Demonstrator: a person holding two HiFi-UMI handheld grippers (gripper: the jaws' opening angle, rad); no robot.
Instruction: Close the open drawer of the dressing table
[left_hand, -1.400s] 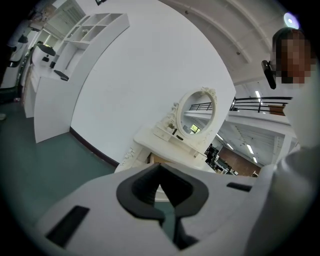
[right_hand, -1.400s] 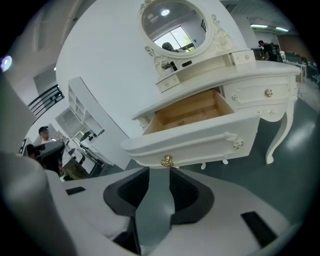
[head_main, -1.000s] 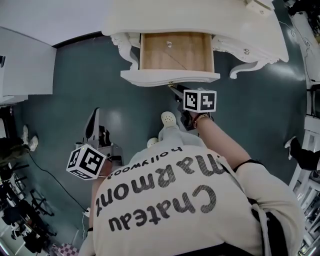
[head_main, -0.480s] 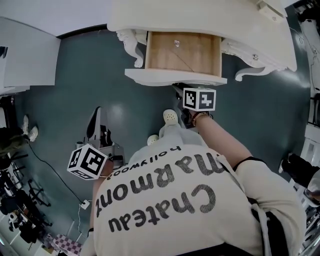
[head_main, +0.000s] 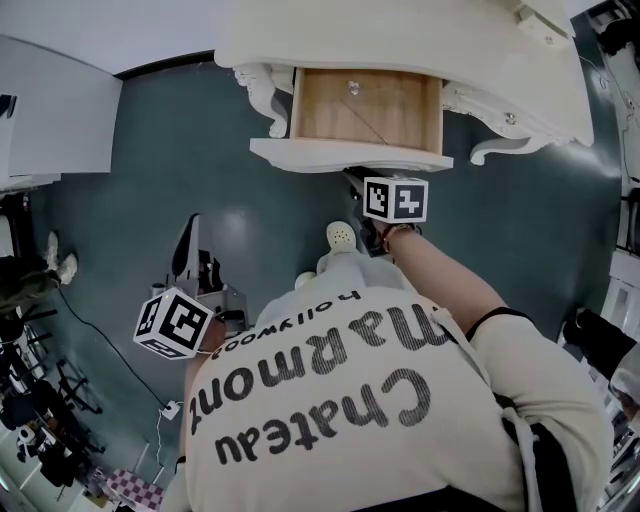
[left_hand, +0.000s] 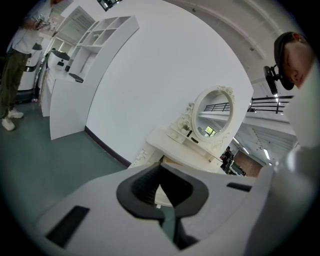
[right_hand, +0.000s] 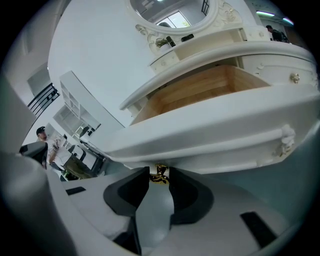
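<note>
Teal floor (head_main: 150, 180); white wall (left_hand: 165, 65); white shelving (left_hand: 100, 32).

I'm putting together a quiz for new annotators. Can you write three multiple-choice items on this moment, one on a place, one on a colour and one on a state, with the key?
1. Where is the gold handle?
A) between the right gripper's jaws
B) on the floor
C) on a wall shelf

2. What colour is the inside of the drawer?
A) black
B) light wood brown
C) red

3. How does the drawer stand?
A) shut flush
B) lifted out onto the floor
C) pulled out, open

Key:
1 A, the right gripper view shows the handle between the closing jaws.
2 B, the head view looks down onto bare wood.
3 C, its front stands clear of the dressing table.
</note>
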